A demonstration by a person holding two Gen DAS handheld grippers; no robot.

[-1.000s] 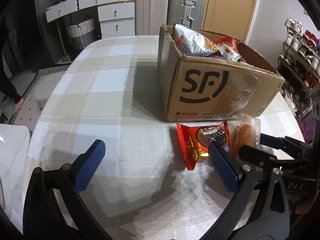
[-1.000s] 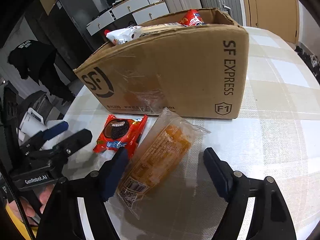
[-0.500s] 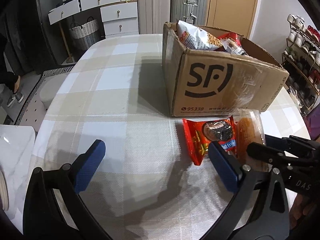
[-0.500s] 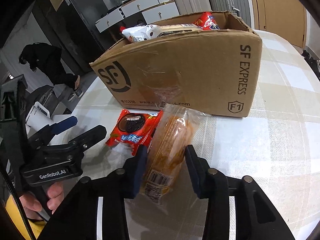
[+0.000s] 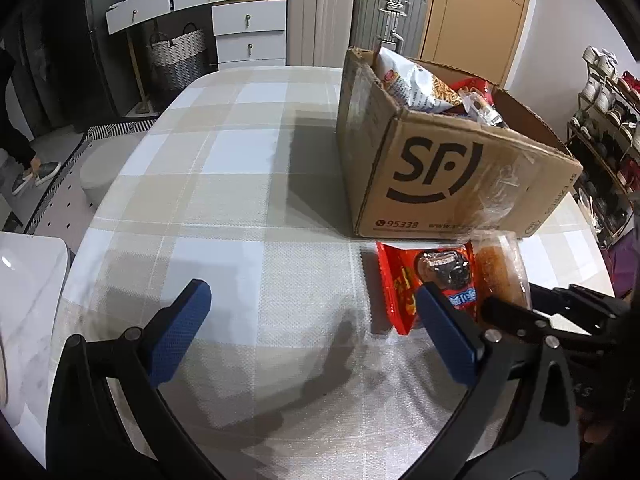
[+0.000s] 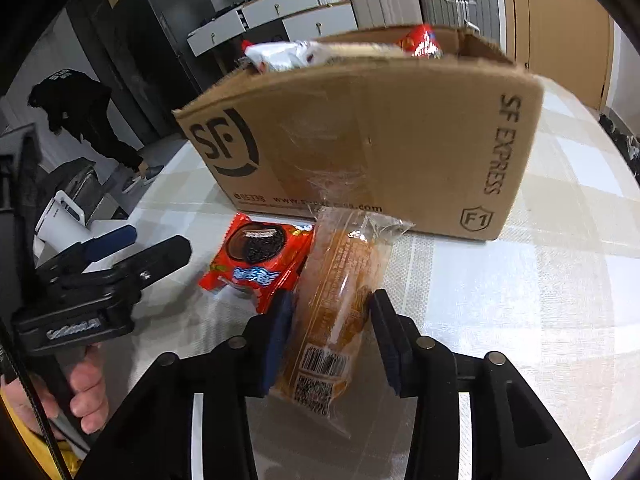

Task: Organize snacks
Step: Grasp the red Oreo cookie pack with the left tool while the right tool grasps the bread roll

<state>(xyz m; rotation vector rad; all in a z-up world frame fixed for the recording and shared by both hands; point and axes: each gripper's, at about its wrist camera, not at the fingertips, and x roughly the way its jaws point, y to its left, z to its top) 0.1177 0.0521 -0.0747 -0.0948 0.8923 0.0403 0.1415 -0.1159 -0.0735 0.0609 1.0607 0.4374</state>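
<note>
- Checked cloth in beige and white covers the table (image 5: 224,184), which carries everything else.
- Brown cardboard box (image 6: 380,140) with the letters SF stands on the far part of the table; it is open at the top and snack bags stick out over its rim, among them a white bag (image 5: 416,84) and a red bag (image 6: 420,42).
- Black left gripper (image 5: 312,332) hangs above a bare part of the cloth, its jaws spread wide and holding nothing; its blue pads (image 5: 178,332) touch no packet. In the right wrist view it stands to the left of the packets, and a hand (image 6: 76,392) holds its handle.
- Black right gripper (image 6: 332,332) has its jaws closed narrow on the orange packet, one pad pressing on each long side near the end with the barcode.
- Orange snack in a clear wrapper (image 6: 340,288) points with its far end to the front wall of the box, close to it; I cannot tell if it is lifted or lies on the cloth.
- Red cookie packet (image 6: 260,256) lies flat on the cloth in front of the box, just beside the orange packet on its left, touching or slightly under it.
</note>
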